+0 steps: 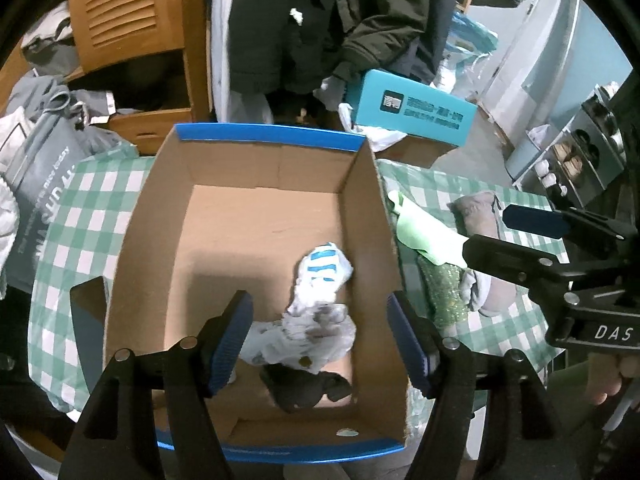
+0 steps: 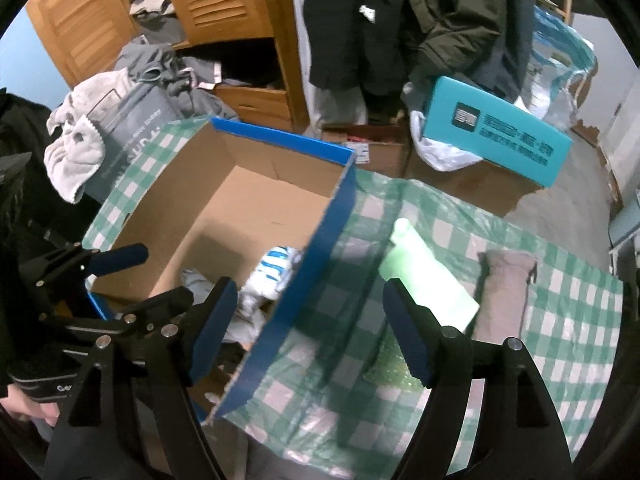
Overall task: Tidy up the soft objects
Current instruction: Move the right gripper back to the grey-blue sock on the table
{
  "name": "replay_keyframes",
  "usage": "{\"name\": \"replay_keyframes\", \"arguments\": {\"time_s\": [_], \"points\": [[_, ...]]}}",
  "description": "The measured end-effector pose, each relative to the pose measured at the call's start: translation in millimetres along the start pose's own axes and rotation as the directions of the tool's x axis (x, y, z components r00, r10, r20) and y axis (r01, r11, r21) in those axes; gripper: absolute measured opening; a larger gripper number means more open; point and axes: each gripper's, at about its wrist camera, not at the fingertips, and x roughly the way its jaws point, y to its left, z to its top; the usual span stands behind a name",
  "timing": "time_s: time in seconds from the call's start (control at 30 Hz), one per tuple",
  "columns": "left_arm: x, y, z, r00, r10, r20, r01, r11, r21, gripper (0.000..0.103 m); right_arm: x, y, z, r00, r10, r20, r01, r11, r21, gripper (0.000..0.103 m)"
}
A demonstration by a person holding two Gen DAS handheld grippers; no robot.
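Note:
An open cardboard box [image 1: 280, 172] with blue rims sits on a green checked cloth; it also shows in the right wrist view [image 2: 332, 216]. Inside lie a white and blue striped cloth [image 1: 322, 268], a crumpled white cloth [image 1: 308, 336] and a dark cloth [image 1: 304, 390]. My left gripper [image 1: 320, 340] is open and empty above the box. To the right of the box lie a light green cloth [image 2: 424, 276], a green sparkly cloth [image 1: 446, 292] and a grey pouch [image 2: 506, 292]. My right gripper [image 2: 310, 332] is open and empty over the box's right wall; it appears in the left wrist view [image 1: 516, 236].
The checked cloth [image 2: 560, 320] covers the table. A teal box [image 2: 496, 136] rests on cardboard cartons behind. A wooden cabinet [image 2: 224, 12], hanging dark coats [image 2: 400, 20] and piled grey clothes [image 2: 156, 76] stand at the back.

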Motion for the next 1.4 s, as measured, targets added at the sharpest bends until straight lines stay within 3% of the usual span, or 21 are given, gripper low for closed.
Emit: {"name": "replay_keyframes", "arguments": {"time_s": [0.6, 1.17, 1.4], "points": [[8, -62, 4, 0.999, 0.032, -0.005, -0.031, 0.991, 0.129, 0.074, -18, -73, -30, 1.0, -0.03, 0.006, 0.029, 0.991, 0.133, 0.076], [41, -133, -6, 0.997, 0.031, -0.074, -0.01, 0.965, 0.261, 0.076, -10, -138, -73, 0.997, -0.064, -0.051, 0.074, 0.969, 0.235, 0.076], [60, -147, -5, 0.994, 0.021, -0.112, 0.009, 0.965, 0.264, 0.076, -3, -156, -84, 0.996, -0.063, -0.07, 0.079, 0.963, 0.258, 0.076]]}}
